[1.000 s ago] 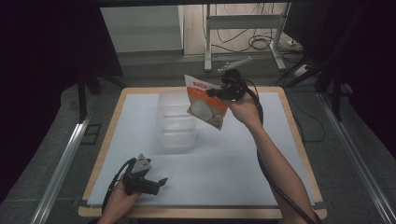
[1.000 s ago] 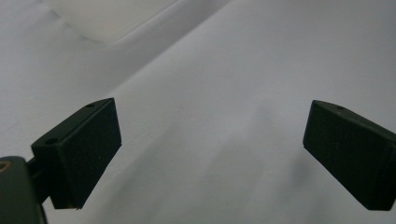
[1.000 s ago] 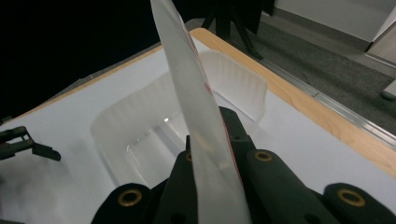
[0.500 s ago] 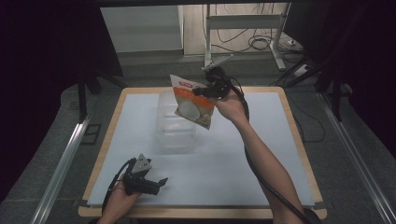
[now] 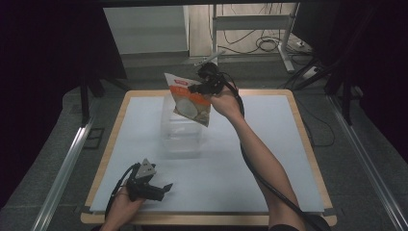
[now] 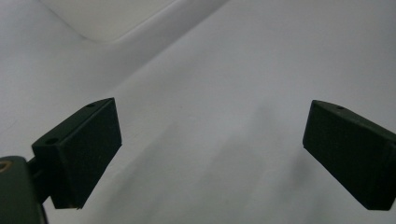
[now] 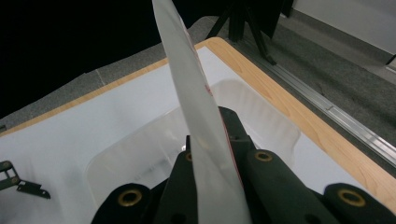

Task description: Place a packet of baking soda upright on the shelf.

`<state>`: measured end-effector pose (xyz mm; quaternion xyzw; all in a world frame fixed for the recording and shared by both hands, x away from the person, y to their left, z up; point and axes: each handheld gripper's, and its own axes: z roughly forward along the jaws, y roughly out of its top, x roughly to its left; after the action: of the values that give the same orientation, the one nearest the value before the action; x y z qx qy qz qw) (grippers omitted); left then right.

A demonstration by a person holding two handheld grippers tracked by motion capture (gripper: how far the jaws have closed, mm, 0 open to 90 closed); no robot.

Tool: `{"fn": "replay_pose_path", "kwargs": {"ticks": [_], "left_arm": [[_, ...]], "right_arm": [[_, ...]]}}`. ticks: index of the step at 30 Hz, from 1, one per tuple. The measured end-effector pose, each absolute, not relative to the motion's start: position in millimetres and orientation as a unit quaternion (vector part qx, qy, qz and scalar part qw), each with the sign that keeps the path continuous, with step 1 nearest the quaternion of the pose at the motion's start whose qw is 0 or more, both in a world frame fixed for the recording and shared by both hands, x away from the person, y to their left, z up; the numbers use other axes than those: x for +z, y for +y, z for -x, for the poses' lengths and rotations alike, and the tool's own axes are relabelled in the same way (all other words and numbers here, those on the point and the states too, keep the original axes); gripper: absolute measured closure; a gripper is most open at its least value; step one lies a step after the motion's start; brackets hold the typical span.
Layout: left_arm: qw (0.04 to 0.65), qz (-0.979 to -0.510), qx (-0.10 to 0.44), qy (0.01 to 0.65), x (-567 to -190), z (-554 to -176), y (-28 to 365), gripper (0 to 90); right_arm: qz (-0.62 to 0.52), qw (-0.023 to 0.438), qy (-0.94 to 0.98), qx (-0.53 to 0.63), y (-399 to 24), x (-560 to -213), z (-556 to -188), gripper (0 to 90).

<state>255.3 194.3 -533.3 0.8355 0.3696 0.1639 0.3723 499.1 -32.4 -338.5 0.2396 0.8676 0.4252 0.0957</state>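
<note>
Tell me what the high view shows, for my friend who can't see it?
The right gripper, shut on a snack bag, holds it in the air above a clear plastic box on a white table. The left gripper rests open near the table's front edge.

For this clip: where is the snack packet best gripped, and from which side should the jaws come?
Its flat top edge, jaws closing across the two faces from above. The snack packet is thin and hangs below the right gripper, already clamped there, above the clear plastic bin; its bulging lower part would likely slip.
</note>
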Motion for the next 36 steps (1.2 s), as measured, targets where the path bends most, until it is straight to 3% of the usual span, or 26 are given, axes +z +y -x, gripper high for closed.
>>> {"fn": "replay_pose_path", "kwargs": {"ticks": [17, 27, 36], "left_arm": [[0.373, -0.836, 0.161, 0.369, -533, -255, 195, 4.6], [0.369, -0.839, 0.161, 0.367, -533, -255, 194, 4.6], [0.367, -0.84, 0.159, 0.368, -534, -256, 194, 4.7]], "right_arm": [[-0.231, 0.089, 0.872, 0.423, 6, -355, -525, 88.9], [-0.234, 0.077, 0.866, 0.436, 2, -361, -528, 88.9], [-0.235, 0.036, 0.861, 0.449, -13, -373, -523, 88.8]]}}
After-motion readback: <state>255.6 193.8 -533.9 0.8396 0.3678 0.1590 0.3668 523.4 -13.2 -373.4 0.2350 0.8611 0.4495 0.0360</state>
